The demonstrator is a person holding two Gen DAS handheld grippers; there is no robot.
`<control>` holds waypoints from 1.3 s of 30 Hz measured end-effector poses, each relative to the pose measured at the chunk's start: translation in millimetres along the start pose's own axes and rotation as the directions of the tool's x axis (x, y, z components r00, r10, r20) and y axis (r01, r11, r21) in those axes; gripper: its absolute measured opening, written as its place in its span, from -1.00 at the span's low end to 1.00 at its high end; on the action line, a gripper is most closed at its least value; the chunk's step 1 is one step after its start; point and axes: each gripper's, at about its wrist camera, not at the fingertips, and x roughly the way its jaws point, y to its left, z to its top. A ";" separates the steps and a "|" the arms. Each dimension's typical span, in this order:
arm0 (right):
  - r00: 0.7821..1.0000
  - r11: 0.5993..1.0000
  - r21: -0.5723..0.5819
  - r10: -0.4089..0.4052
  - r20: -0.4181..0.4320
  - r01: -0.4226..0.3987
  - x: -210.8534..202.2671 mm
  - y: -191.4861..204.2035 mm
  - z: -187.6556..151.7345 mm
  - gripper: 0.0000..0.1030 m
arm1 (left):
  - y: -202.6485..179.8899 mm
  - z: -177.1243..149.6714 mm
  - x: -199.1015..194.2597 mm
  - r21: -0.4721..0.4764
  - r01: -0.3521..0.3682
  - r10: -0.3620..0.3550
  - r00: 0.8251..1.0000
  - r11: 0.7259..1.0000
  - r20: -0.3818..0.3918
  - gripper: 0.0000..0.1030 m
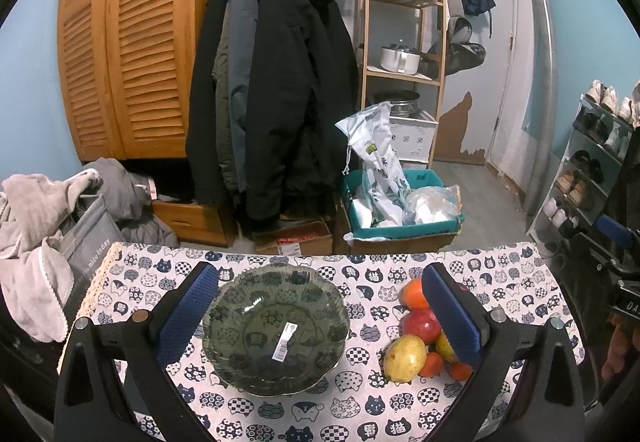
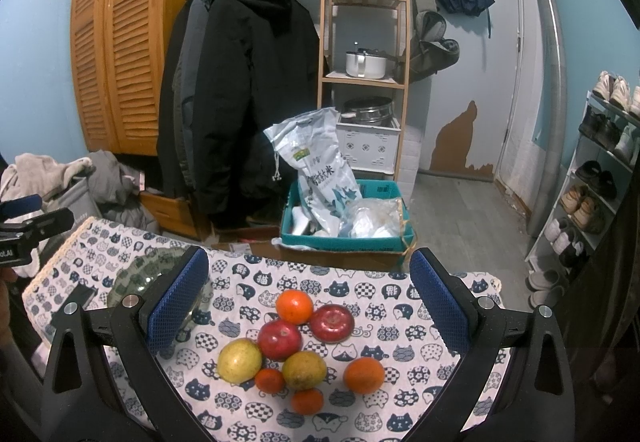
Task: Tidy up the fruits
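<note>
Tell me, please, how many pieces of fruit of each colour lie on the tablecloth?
Red: 2
Yellow-green: 2
Orange: 4
Total: 8

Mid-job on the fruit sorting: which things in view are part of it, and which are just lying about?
Part of the job:
- glass bowl, holding no fruit
- red apples
- oranges
- yellow-green fruits
- left gripper and right gripper, both open

Just lying about:
- rice bag in the teal box
- hanging coats
- shoe rack
- grey clothes pile
</note>
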 end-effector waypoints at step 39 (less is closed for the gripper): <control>0.952 0.996 0.067 -0.043 -0.302 0.066 75.1 -55.5 -38.0 0.93 | -43.6 -31.4 109.5 0.095 0.033 -0.002 0.951 0.995 -0.310 1.00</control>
